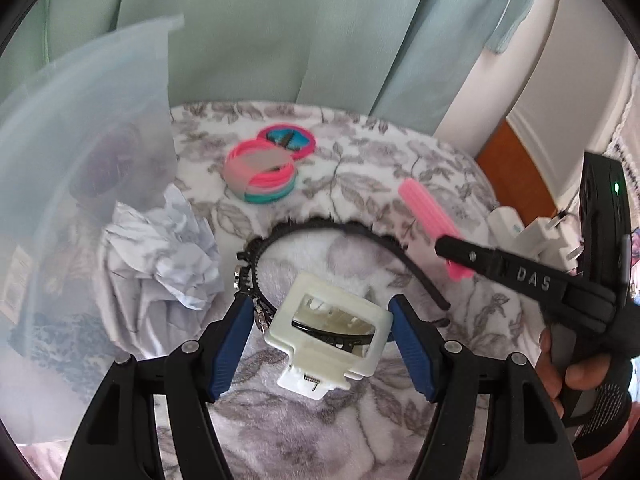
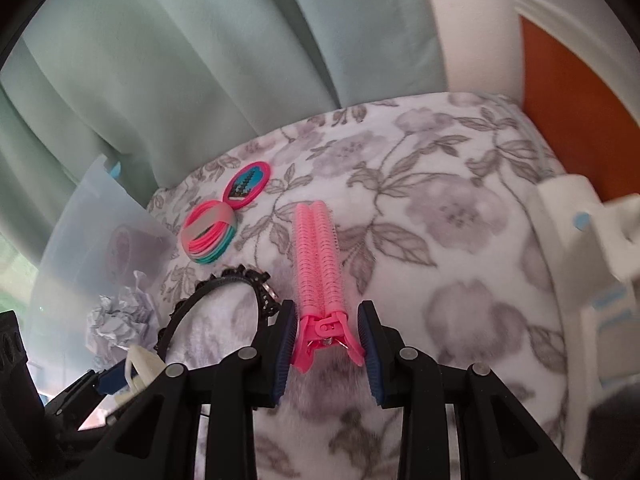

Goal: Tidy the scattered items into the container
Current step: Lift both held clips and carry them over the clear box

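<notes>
Blanket (image 2: pixel 460 208), floral, covers the surface. Bin (image 1: pixel 80 128), translucent, stands at its left edge with crumpled paper (image 1: pixel 172 248) against it. Headband (image 1: pixel 320 232) lies in the middle. The right gripper (image 2: pixel 329 330) pinches the pink roller clip (image 2: pixel 316 252) by its handles. The left gripper (image 1: pixel 320 338) clamps the white clip (image 1: pixel 332 336), raised over the headband. Hair ties (image 1: pixel 260 176) lie stacked beyond.
</notes>
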